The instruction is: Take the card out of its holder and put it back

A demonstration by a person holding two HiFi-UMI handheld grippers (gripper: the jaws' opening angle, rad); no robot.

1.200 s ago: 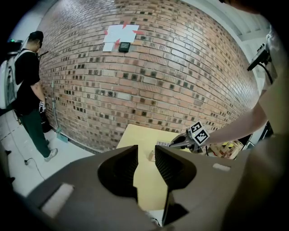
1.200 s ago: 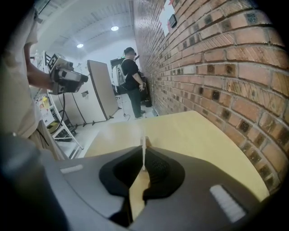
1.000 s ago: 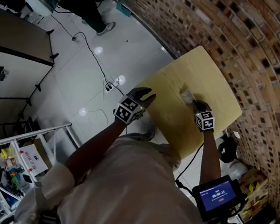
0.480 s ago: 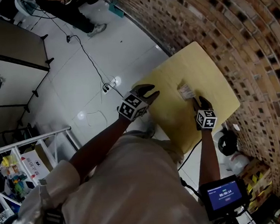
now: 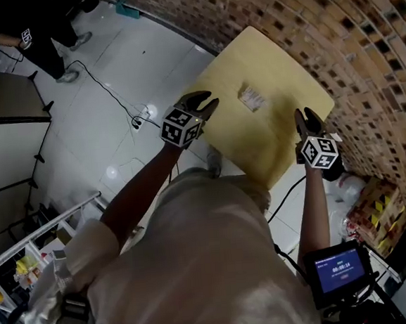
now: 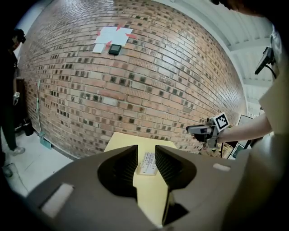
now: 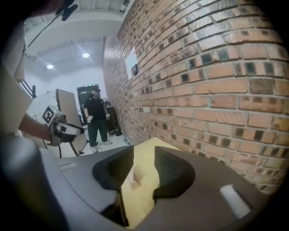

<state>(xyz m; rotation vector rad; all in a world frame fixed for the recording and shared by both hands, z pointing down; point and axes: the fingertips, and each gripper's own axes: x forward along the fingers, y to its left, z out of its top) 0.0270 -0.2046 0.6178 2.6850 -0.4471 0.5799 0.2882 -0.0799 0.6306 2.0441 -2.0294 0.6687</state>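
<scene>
The card in its clear holder (image 5: 252, 98) lies flat on the yellow table (image 5: 271, 56), with neither gripper touching it. My left gripper (image 5: 206, 104) hovers over the table's left edge; its jaws have just narrowed a little and stand open with nothing between them. In the left gripper view the holder (image 6: 148, 163) shows through that gap (image 6: 146, 152). My right gripper (image 5: 306, 116) is raised over the table's right edge. Its jaws have just been opening and hold nothing. In the right gripper view the holder (image 7: 135, 180) lies beyond the open right gripper (image 7: 144, 158).
A brick wall (image 5: 333, 33) runs along the table's far side. A small screen on a stand (image 5: 337, 271) sits at the lower right, near a yellow-and-black box (image 5: 377, 209). A cable (image 5: 104, 85) crosses the white floor. A person in black (image 7: 96, 118) stands farther back.
My right gripper has let go of the holder, opened, and lifted away toward the table's right edge. The left gripper has shifted slightly. The holder stays on the table.
</scene>
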